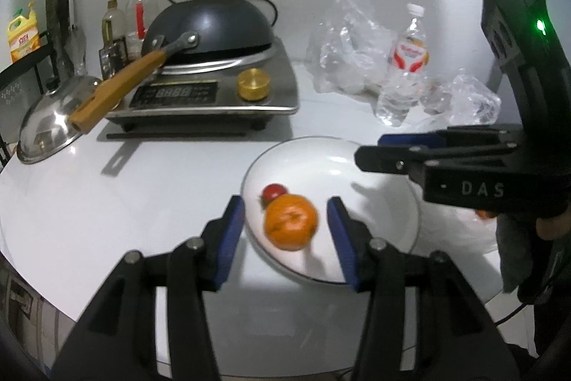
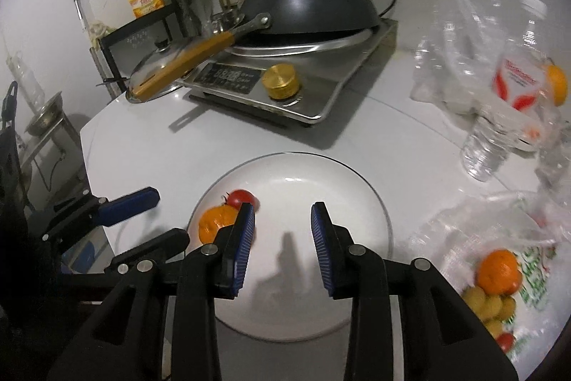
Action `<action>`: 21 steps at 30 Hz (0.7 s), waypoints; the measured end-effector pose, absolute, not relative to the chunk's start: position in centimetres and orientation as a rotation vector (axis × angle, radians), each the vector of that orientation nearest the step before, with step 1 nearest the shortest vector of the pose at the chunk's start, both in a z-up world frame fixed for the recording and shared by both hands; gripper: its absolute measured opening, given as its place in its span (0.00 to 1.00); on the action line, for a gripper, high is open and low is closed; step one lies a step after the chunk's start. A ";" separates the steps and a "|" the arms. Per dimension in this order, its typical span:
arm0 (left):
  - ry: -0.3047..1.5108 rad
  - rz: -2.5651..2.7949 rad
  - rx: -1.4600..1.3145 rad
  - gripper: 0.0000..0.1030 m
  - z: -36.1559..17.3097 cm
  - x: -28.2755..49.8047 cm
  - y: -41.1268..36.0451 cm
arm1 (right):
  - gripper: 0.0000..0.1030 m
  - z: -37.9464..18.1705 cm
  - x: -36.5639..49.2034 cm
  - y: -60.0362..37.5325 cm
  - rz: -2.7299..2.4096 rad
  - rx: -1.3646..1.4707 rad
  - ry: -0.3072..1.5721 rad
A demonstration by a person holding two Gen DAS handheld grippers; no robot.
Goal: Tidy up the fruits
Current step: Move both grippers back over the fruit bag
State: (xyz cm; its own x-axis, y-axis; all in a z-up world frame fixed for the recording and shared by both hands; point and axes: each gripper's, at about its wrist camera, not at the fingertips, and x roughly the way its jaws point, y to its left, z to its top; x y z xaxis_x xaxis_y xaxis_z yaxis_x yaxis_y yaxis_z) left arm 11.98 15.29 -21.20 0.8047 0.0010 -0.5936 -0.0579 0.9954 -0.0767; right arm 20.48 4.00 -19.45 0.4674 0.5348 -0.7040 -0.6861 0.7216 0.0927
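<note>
Two grippers hang released, gripping nothing: the left gripper (image 1: 285, 231) fingers flank a dimpled orange (image 1: 291, 222) beside a glossy tomato (image 1: 274, 191) on the round white plate (image 2: 349, 188). Only the right gripper (image 2: 282, 245) view shows the crinkled fruit bag (image 2: 499, 277) rightward on the tabletop (image 1: 125, 188).

The left wrist view looks down at a slant along its own blue-padded fingers (image 1: 232, 238), close over the white plate's (image 1: 385, 231) 9 o'clock rim. The right wrist view tilts down more steeply from the plate's (image 2: 371, 199) 6 o'clock side. Both share the plate, the induction cooker (image 1: 278, 95) and the wok (image 2: 314, 6) at 12 o'clock.
</note>
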 end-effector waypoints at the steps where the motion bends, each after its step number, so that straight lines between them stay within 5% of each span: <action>1: 0.632 0.028 -0.089 0.49 -21.0 11.9 14.9 | 0.34 -19.3 20.3 3.4 0.750 -0.211 0.777; 21: 0.666 -0.011 -0.033 0.49 -19.6 12.5 7.1 | 0.34 -17.3 17.6 -7.2 0.674 -0.129 0.696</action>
State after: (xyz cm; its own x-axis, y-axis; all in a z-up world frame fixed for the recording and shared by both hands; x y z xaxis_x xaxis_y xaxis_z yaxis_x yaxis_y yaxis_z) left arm 12.55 7.06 -19.62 0.7860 -0.0204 -0.6179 -0.0009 0.9994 -0.0341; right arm 17.61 -7.25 -17.34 0.5668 0.5298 -0.6309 -0.6128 0.7830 0.1070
